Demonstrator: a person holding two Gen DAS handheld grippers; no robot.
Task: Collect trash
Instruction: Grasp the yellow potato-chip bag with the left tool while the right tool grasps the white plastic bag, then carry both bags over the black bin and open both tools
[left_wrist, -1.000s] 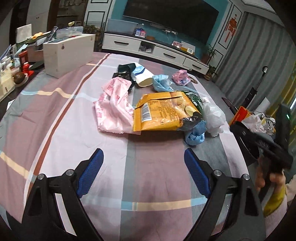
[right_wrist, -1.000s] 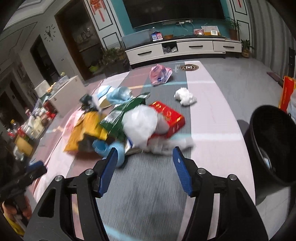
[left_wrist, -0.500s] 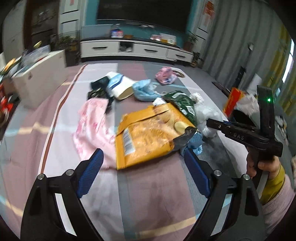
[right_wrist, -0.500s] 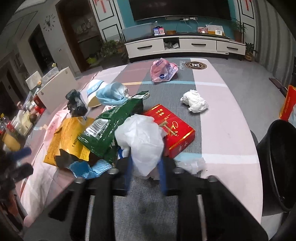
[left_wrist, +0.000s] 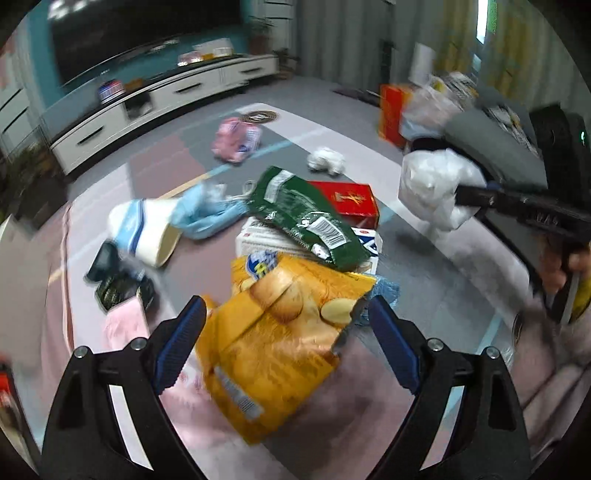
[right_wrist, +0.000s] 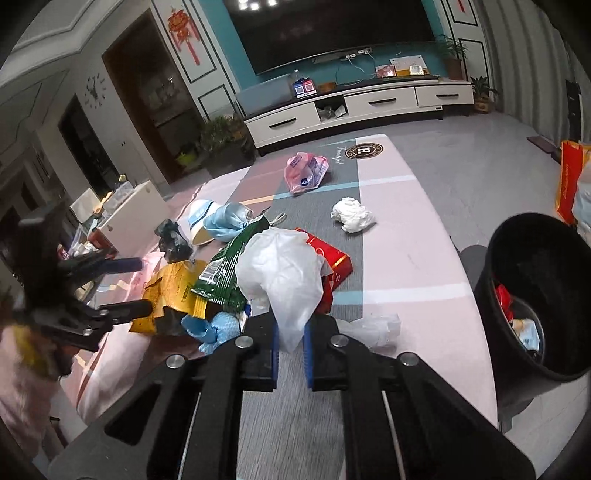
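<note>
My right gripper (right_wrist: 289, 345) is shut on a white plastic bag (right_wrist: 280, 280) and holds it lifted above the table; the bag also shows in the left wrist view (left_wrist: 436, 192). My left gripper (left_wrist: 286, 345) is open, its fingers either side of a yellow chip bag (left_wrist: 273, 343), which also shows in the right wrist view (right_wrist: 168, 291). A green snack bag (left_wrist: 310, 221), a red box (left_wrist: 351, 201), a crumpled tissue (right_wrist: 351, 216) and a pink bag (right_wrist: 304, 173) lie on the table. A black trash bin (right_wrist: 535, 299) stands at the table's right edge.
A paper cup (left_wrist: 144, 232), a light blue cloth (left_wrist: 207, 216), dark wrappers (left_wrist: 118, 280) and a pink plastic bag (left_wrist: 125, 325) lie at the left of the pile. A white box (right_wrist: 129, 218) stands at the table's far left. A clear wrapper (right_wrist: 373, 326) lies near my right gripper.
My right gripper has closed on the white plastic bag and lifted it. My left gripper has moved forward so its open fingers straddle the yellow chip bag.
</note>
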